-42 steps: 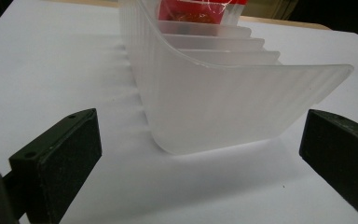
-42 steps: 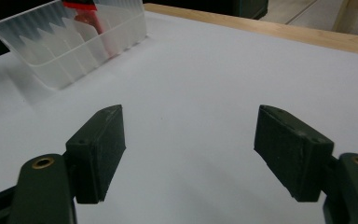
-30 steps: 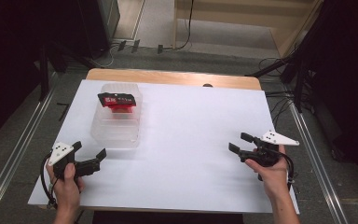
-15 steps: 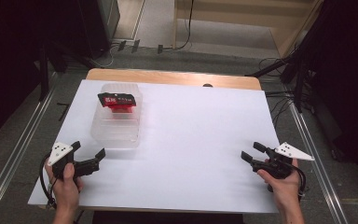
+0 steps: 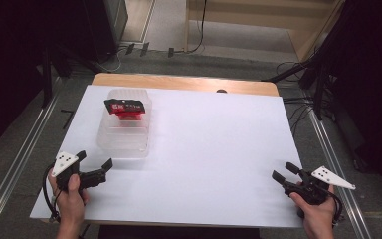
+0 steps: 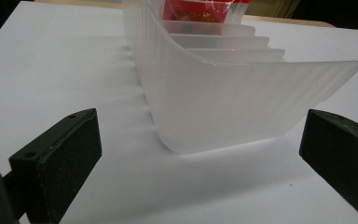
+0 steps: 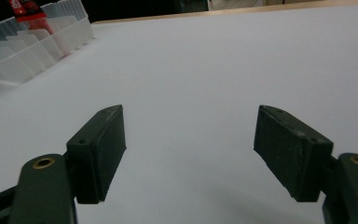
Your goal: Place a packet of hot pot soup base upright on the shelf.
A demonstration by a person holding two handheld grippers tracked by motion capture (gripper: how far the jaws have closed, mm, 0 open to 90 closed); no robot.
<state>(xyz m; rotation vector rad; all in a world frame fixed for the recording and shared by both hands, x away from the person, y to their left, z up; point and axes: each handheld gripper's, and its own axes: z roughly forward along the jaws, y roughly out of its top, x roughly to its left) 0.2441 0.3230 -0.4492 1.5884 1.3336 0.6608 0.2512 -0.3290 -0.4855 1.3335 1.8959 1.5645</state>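
Overhead, I see the white table (image 5: 209,149) with a clear ribbed plastic tray (image 5: 125,127) on its left half, long axis running away from me toward the far edge, and a red and black packet (image 5: 125,108) sitting in its far end. My left hand-held gripper (image 5: 97,173) rests near the front left corner, jaws spread wide and pointing toward the tray's near end, just short of it and apart from it. My right hand-held gripper (image 5: 285,175) sits near the front right corner, well apart from the tray, jaws also wide with nothing between them, angled up and left across the bare surface. From the left gripper view, the tray (image 6: 223,88) fills the gap ahead of the two black jaws, its rounded near corner toward me and its dividers receding away to the red packet (image 6: 200,9) at the back; the jaws do not touch it. From the right gripper view, the jaws stand wide over plain white table (image 7: 223,70), and the tray (image 7: 32,44) lies far off at upper left, the packet (image 7: 28,11) standing at its far end.
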